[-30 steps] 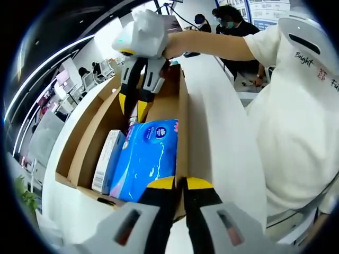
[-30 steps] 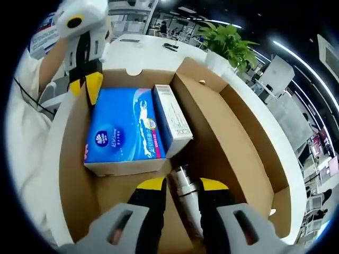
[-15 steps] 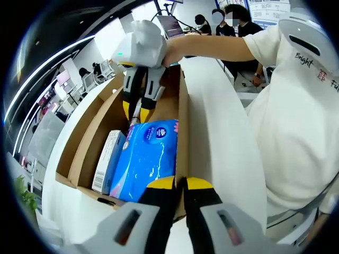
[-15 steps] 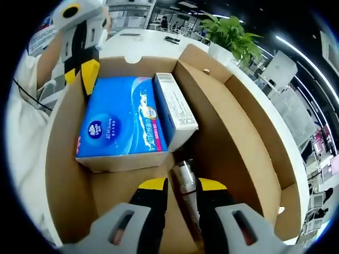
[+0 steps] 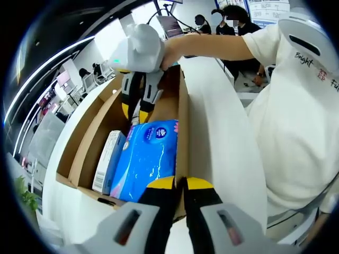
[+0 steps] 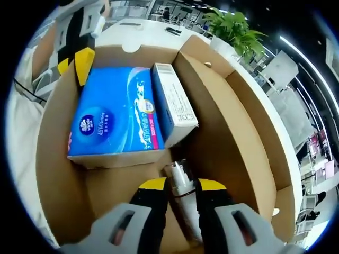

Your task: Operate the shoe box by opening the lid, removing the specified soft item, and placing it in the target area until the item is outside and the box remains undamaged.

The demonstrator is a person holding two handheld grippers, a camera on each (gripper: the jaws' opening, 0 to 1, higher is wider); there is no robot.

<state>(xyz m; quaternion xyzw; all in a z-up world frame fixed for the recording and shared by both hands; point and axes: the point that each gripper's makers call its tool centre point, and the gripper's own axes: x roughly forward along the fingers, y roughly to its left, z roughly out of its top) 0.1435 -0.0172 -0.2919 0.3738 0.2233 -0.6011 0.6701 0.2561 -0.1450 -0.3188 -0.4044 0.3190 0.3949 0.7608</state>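
Inside the open box (image 6: 241, 127): one tissue pack (image 6: 111, 119), one carton (image 6: 172, 103), one bottle (image 6: 183, 198) straddled by the right gripper (image 6: 181, 186); left gripper (image 5: 179, 183) pinches the box's wall.

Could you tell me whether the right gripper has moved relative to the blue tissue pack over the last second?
Yes. The right gripper has advanced toward the blue tissue pack inside the box.

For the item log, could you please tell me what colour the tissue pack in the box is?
Bright blue, with a pink strip; the tissue pack shows best in the right gripper view.
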